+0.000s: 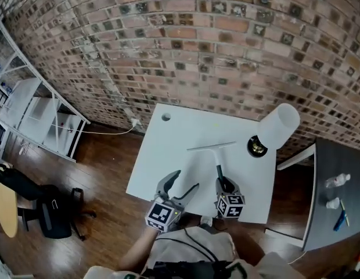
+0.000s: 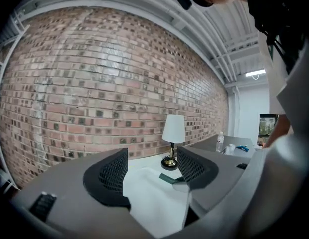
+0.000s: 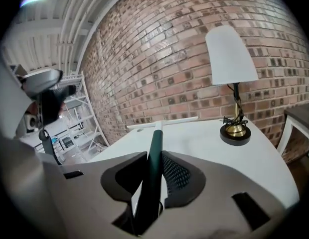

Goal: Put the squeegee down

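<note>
The squeegee (image 1: pixel 212 152) has a dark green handle and a pale cross blade; it lies out over the middle of the white table (image 1: pixel 168 156). My right gripper (image 1: pixel 223 185) is shut on the squeegee handle (image 3: pixel 154 153), with the blade (image 3: pixel 162 122) pointing away toward the brick wall. My left gripper (image 1: pixel 181 186) stands open over the table's near edge, to the left of the handle, with nothing between its fingers (image 2: pixel 114 173). In the left gripper view the green handle (image 2: pixel 170 179) shows just past the right finger.
A table lamp (image 1: pixel 272 131) with a white shade stands on the table's right side, its brass base (image 3: pixel 235 131) right of the blade. A grey side table (image 1: pixel 337 196) with small bottles is at the far right. White shelving (image 1: pixel 35 115) and a dark chair (image 1: pixel 49 211) stand on the wood floor at the left.
</note>
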